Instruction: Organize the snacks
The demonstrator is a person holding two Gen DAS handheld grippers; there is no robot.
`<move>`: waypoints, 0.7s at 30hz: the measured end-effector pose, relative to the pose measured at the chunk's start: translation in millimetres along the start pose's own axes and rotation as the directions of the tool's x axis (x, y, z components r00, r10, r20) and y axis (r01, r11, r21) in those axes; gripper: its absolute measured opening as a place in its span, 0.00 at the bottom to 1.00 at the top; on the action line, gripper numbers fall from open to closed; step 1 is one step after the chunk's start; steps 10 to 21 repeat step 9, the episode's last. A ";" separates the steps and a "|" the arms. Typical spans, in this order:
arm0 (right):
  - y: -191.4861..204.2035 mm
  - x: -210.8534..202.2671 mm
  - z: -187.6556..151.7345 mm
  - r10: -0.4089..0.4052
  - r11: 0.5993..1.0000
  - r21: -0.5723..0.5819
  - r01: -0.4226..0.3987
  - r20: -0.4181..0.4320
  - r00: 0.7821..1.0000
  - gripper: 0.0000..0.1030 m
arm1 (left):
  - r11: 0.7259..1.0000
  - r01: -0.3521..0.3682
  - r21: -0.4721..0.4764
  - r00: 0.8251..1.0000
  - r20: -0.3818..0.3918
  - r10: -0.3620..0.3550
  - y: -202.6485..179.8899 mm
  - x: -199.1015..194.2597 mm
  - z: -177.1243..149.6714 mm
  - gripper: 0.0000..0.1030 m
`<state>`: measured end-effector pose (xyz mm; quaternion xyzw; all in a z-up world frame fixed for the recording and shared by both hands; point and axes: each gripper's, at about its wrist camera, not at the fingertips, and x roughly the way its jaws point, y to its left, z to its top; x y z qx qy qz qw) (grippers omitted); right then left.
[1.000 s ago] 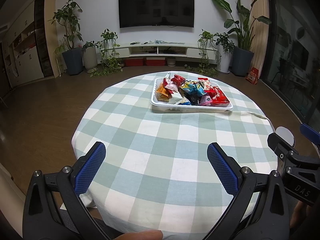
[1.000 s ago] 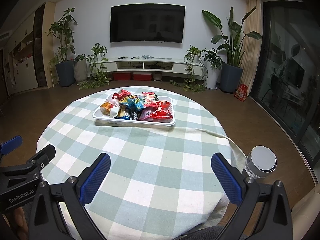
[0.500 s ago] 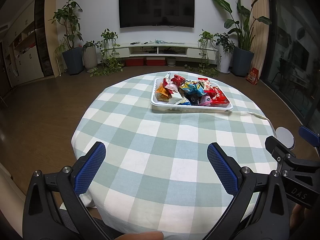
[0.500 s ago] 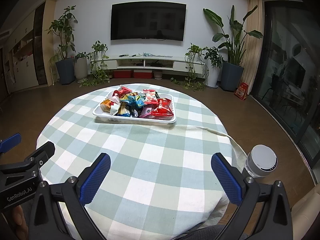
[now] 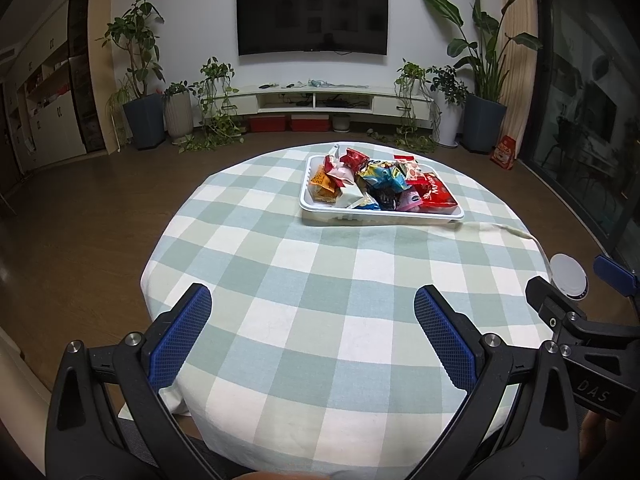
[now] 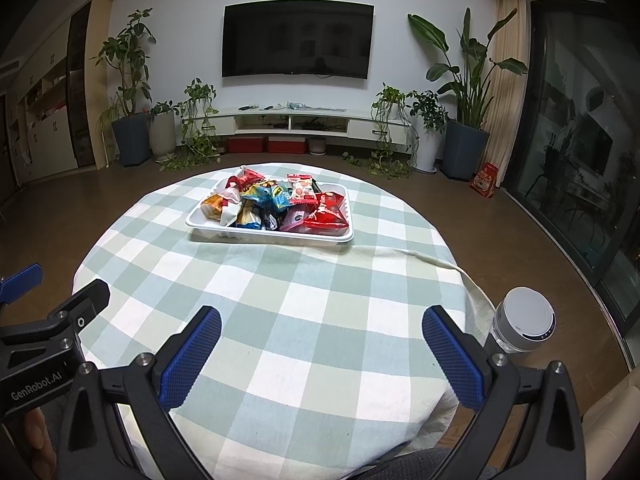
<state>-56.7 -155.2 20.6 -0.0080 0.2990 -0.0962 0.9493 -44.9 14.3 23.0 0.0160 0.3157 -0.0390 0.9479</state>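
Note:
A white tray (image 5: 320, 211) (image 6: 208, 229) heaped with several colourful snack packets (image 5: 382, 186) (image 6: 276, 204) sits on the far half of a round table under a green-and-white checked cloth (image 5: 320, 280) (image 6: 280, 300). My left gripper (image 5: 312, 304) hovers wide open over the near edge of the table, nothing between its blue pads. My right gripper (image 6: 322, 326) is likewise wide open and empty, at the near edge. Each gripper's body shows at the side of the other's view.
A white cylindrical device (image 6: 524, 324) (image 5: 568, 276) stands on the floor just past the table's right edge. Beyond the table are a wall-mounted TV (image 5: 312, 16), a low white TV bench (image 5: 320, 98) and potted plants (image 5: 140, 80). Glass doors (image 6: 580, 160) line the right side.
The right wrist view has risen slightly and edged forward, so the tray sits lower and nearer. The left gripper has barely moved. Both stay open.

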 end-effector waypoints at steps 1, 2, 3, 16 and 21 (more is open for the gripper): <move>-1.1 -2.0 -2.8 0.000 1.000 0.000 0.000 -0.002 1.000 1.00 | 1.000 -0.002 0.004 1.000 0.004 0.002 -1.6 0.3 -1.0 1.00; -2.0 -3.8 -5.1 0.002 1.000 0.000 -0.002 -0.007 1.000 1.00 | 1.000 -0.002 0.007 1.000 0.009 0.002 -2.5 0.6 -1.1 1.00; -3.3 -6.8 -8.4 0.004 1.000 0.001 -0.004 -0.009 1.000 1.00 | 1.000 0.004 0.008 1.000 0.015 -0.005 -3.6 0.5 -1.3 1.00; -10.5 -18.9 -19.6 0.002 1.000 0.002 -0.002 -0.018 1.000 1.00 | 1.000 0.014 0.020 1.000 0.020 -0.014 -9.7 1.9 -2.3 1.00; -10.5 -18.9 -19.6 0.002 1.000 0.002 -0.002 -0.018 1.000 1.00 | 1.000 0.014 0.020 1.000 0.020 -0.014 -9.7 1.9 -2.3 1.00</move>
